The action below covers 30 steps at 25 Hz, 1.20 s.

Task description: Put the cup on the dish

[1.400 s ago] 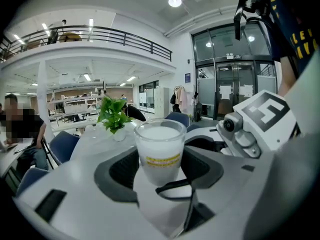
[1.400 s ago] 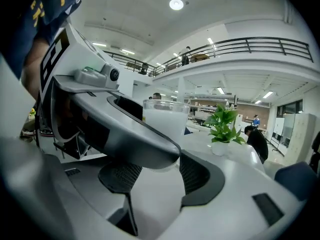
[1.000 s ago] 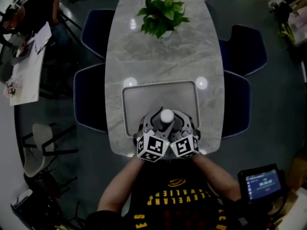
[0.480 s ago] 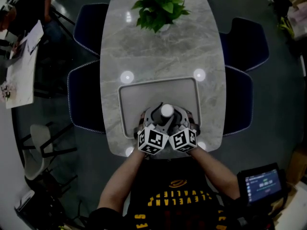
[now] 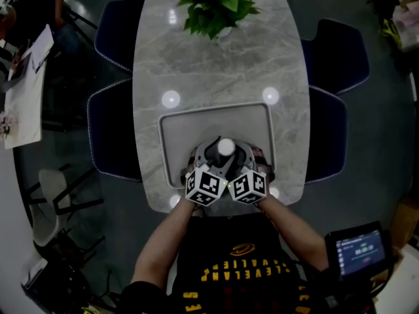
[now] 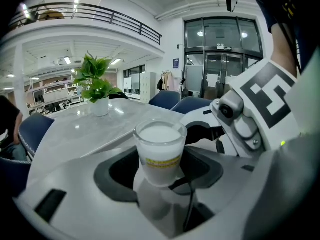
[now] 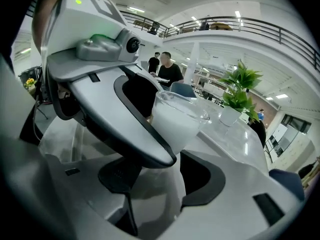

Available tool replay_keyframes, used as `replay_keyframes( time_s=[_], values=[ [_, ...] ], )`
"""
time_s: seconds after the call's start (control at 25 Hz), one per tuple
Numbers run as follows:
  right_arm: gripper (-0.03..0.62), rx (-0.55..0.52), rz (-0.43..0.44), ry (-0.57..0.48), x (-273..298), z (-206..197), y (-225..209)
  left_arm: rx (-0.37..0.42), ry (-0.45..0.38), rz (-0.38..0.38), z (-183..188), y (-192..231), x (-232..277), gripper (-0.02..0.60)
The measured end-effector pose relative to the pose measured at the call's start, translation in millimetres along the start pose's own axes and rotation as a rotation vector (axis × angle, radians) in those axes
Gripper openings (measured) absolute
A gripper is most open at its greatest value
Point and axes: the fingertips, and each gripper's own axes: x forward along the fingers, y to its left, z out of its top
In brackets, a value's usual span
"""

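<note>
Jaws of the left gripper and the right gripper both clamp the clear cup of white liquid, over the near half of the grey rectangular tray on the marble table.

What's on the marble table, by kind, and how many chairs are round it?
Clear plastic cup of white liquid: 1
Grey rectangular tray: 1
Green potted plant: 1
Dark blue chairs: 4
Total: 7
</note>
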Motion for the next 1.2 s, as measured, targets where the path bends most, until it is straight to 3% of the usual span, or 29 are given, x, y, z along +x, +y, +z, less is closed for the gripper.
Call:
replay_keyframes(
  time_s=[0.2, 0.84, 1.2],
  values=[
    [0.244, -0.036, 0.02, 0.04, 2.0, -2.5, 3.8, -0.012, 0.013, -0.019, -7.1, 1.4, 2.2, 0.259],
    [0.244, 0.053, 0.098, 0.063, 0.9, -6.9, 5.5, -0.048, 0.031, 0.0, -12.7, 8.0, 4.2, 0.259],
    [0.244, 0.037, 0.117, 0.062, -3.0, -6.1, 7.6, -0.034, 0.043, 0.008, -16.4, 11.2, 4.5, 0.259]
  ],
)
